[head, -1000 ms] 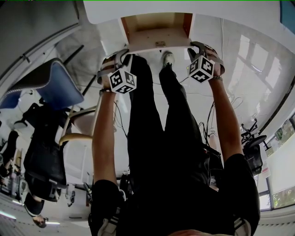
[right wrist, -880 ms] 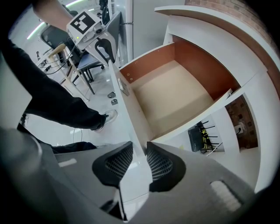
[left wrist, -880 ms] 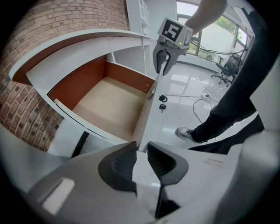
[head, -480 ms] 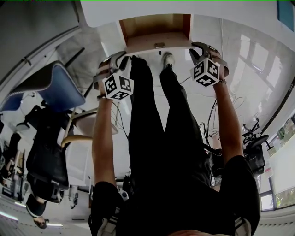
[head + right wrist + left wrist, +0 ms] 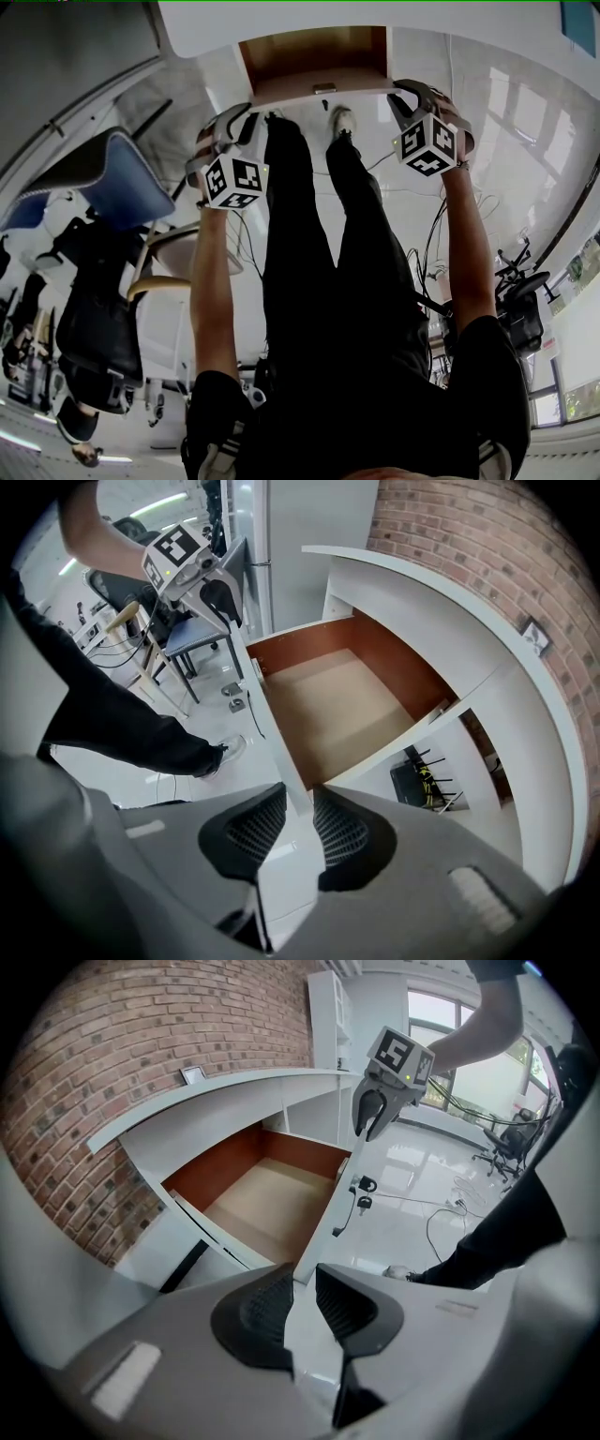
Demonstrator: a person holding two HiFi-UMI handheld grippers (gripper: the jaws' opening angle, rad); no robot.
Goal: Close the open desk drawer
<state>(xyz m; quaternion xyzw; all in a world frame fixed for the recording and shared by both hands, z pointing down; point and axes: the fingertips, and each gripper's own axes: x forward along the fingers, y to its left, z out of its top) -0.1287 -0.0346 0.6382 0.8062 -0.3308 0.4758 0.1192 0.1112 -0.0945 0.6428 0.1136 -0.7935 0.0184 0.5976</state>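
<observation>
Drawer (image 5: 314,56) open, pulled out of far table (image 5: 394,14) toward person. Front panel (image 5: 319,91) runs left-right. Left gripper (image 5: 302,1283) hovers by left end, right gripper (image 5: 300,803) closer at right end. Both slightly open, empty; right jaws just been closing. Push goes away, toward table.

Head view: desk top (image 5: 281,23) cut off at the upper edge. The drawer (image 5: 314,52) runs back under it, rear hidden. My legs (image 5: 309,244) cover the floor (image 5: 525,141) below.

Left gripper view: the drawer's near front corner drops behind my left gripper (image 5: 302,1283). Small frame (image 5: 193,1074) on the desk top, contents too small to tell. Dark bits (image 5: 364,1194) hanging off the drawer, too small to name.
</observation>
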